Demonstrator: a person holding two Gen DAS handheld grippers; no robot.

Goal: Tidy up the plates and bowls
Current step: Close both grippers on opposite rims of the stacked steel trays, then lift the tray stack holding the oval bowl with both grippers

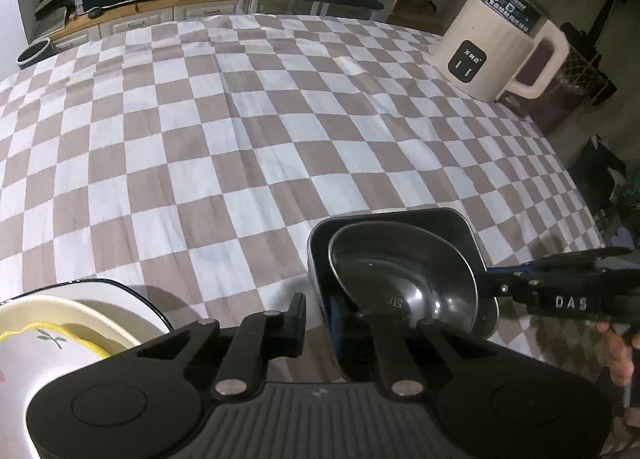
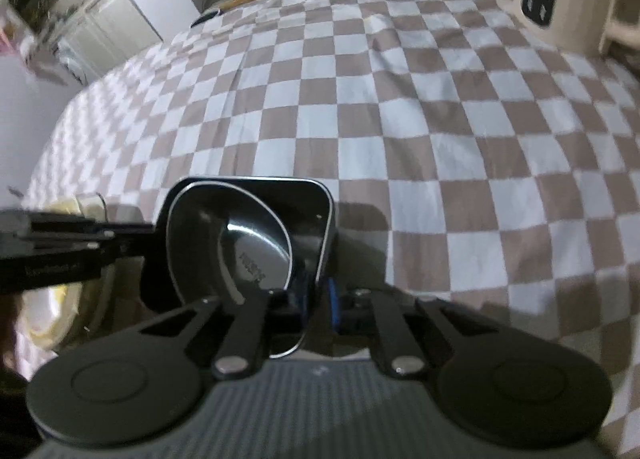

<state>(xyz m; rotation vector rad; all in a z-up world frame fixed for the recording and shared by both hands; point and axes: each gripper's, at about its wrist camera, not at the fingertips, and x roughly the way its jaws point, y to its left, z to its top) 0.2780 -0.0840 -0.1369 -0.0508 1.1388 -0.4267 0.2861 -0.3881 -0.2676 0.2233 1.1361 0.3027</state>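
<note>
Surface: brown-and-white checked tablecloth [image 1: 224, 131], cream electric kettle [image 1: 492, 47] at the far edge.
Hidden: my left gripper [image 1: 320, 323] covers the near rim; right view is blurred.
Dishes: round black metal bowl [image 1: 404, 283] sits inside a square black metal tray [image 1: 460, 227] near me.
Grip: I see both tongs narrow, left and right gripper [image 2: 322, 299] pinching the tray's opposite walls.
Left: cream plates [image 1: 72, 323], partly cut off.

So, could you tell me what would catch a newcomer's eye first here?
A black bowl nested in a square black dish at the near edge, both claws, left and right, clamped on that dish's rim. Behind lie the checked cloth and a cream kettle, far right.
</note>
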